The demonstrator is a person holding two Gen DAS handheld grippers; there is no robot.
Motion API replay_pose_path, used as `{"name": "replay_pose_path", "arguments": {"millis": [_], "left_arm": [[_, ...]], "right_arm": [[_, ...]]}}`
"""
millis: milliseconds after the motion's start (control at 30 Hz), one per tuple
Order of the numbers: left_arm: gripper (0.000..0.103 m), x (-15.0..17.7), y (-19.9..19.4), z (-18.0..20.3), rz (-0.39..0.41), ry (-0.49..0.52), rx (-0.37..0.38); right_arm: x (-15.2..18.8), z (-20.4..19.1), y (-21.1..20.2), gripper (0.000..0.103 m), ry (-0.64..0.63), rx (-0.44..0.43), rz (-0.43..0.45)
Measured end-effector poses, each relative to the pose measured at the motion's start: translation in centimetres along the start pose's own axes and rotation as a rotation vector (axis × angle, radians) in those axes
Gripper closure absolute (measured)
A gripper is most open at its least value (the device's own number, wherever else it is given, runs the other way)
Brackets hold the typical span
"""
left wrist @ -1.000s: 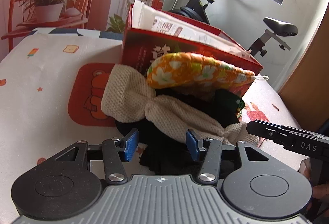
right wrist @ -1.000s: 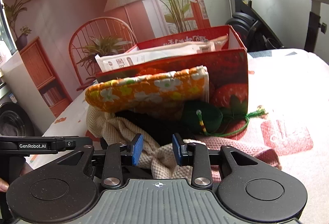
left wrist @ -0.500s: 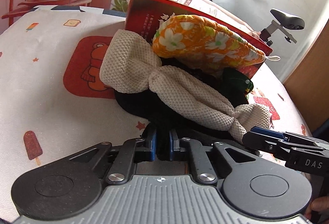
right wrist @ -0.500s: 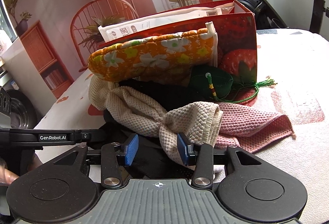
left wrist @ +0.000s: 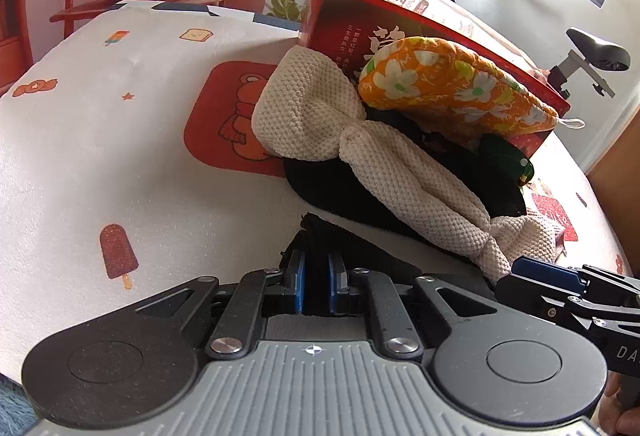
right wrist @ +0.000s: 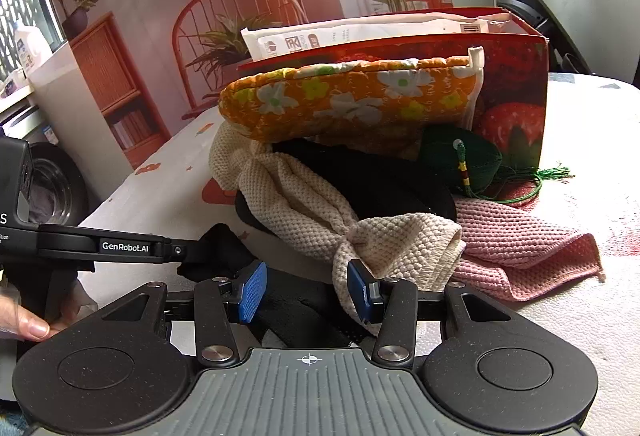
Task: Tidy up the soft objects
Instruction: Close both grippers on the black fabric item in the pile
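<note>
- Over on the left, the left tool (left wrist: pixel 316 288) has just closed and its blue pads are now clamped on a bunched corner of the black knitted cloth (left wrist: pixel 360 256) that lies at the near edge of the pile, on the white cartoon-printed surface (left wrist: pixel 100 156).
- Next along, the cream waffle-knit towel, twisted like a bow (left wrist: pixel 384 164), lies across the black cloth, so I judge that a slow pull toward the holder, kept low, would free the cloth without dragging the towel along.
- Behind them the orange flowered quilted mitt (left wrist: pixel 452 88) leans on the red strawberry-printed cardboard box (left wrist: pixel 348 28); a sharp tug could tip it off.
- Further right, the right tool (right wrist: pixel 306 288) has just been opening; its pads stand apart with black cloth low between them and the towel's end touching the right-hand pad, nothing squeezed.
- To my eye it should close on the black cloth only, steering clear of the towel's end, so both tools can lift one piece together.
- Beyond that lie the dark green tasselled pouch (right wrist: pixel 460 160) and the pink waffle-knit cloth (right wrist: pixel 520 248), both untouched.
- As for writing, "GenRobot.AI" shows on the left tool's arm, "DA" on the right tool's body, and Chinese characters mark the box and the white packet (right wrist: pixel 360 32) standing in it; I cannot read them.
</note>
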State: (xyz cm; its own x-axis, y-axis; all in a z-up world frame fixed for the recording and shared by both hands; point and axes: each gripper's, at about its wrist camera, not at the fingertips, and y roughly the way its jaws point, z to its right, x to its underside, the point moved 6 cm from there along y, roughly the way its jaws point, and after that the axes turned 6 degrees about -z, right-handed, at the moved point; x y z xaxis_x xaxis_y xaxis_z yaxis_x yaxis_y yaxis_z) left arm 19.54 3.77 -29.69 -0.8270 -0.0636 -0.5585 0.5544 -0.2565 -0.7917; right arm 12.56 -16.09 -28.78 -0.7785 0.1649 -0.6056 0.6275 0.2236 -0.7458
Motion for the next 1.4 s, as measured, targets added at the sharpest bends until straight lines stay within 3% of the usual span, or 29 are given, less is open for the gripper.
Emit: {"name": "replay_pose_path", "arguments": {"millis": [267,467,567,1033,1400], "left_arm": [[0.09,0.0,0.1,0.0,-0.002,-0.003,0.002],[0.09,0.0,0.1,0.1,-0.001,-0.005,0.002],[0.09,0.1,0.1,0.0,-0.002,-0.005,0.001],[0.09,0.3,0.3,0.1,-0.001,-0.002,0.002],[0.09,0.4,0.4,0.2,-0.002,-0.003,0.004]], "right_arm": [[0.8,-1.4,1.0,0.061,-0.075,-0.023,-0.065],[1.4,-0.7,1.6,0.059,-0.066,0.012,-0.095],[1.4,-0.4,1.5,0.047,-0.064,0.035,-0.09],[1.9,-0.5,2.0,0.035,-0.132,0.084,-0.104],[2.1,-0.6,2.0,0.041,-0.197,0.138,-0.119]]}}
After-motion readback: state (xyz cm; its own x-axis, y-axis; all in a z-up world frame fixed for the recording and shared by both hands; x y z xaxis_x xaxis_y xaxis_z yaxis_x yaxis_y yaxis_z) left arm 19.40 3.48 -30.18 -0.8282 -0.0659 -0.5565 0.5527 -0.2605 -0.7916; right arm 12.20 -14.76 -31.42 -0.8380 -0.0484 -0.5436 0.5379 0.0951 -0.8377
